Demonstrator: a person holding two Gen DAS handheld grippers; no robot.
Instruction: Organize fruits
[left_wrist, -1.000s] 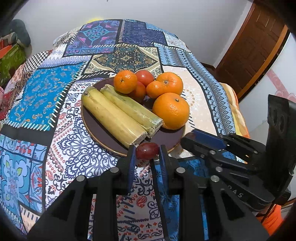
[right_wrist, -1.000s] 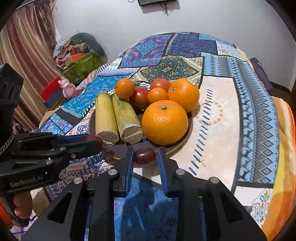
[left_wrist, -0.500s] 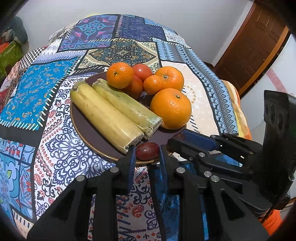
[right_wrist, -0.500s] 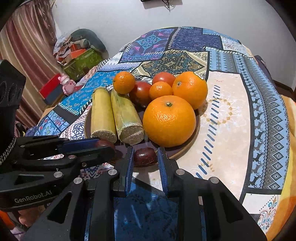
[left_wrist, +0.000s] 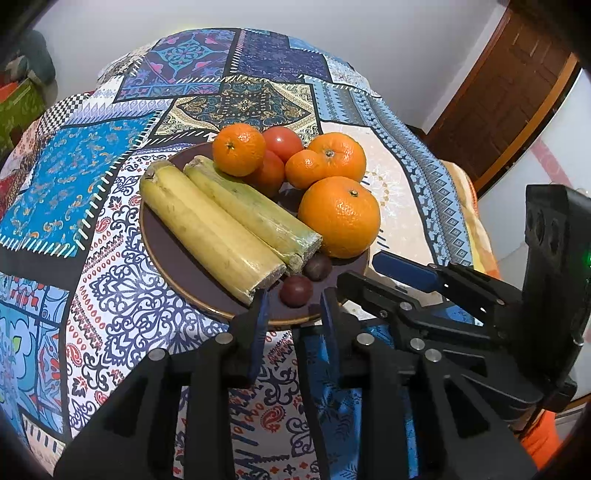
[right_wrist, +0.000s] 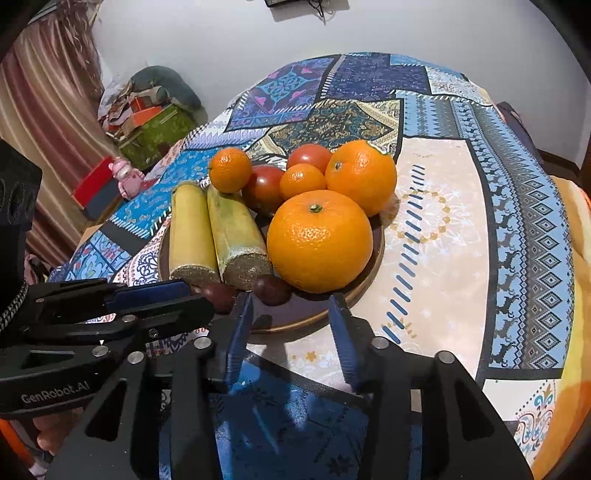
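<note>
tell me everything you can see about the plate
The plate is round, shallow and dark brown-purple with a lighter tan rim, probably glazed ceramic. It lies flat on the patterned cloth and is crowded: two cane pieces side by side, four oranges, two tomatoes and two small dark fruits by its near rim. Both grippers, left and right, hang open over that rim; contact is unclear.

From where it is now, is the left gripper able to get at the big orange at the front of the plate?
Probably yes. The left gripper is open at the plate rim, with the big orange just ahead to its right. Only two small dark fruits and the right gripper crowd that path.
</note>
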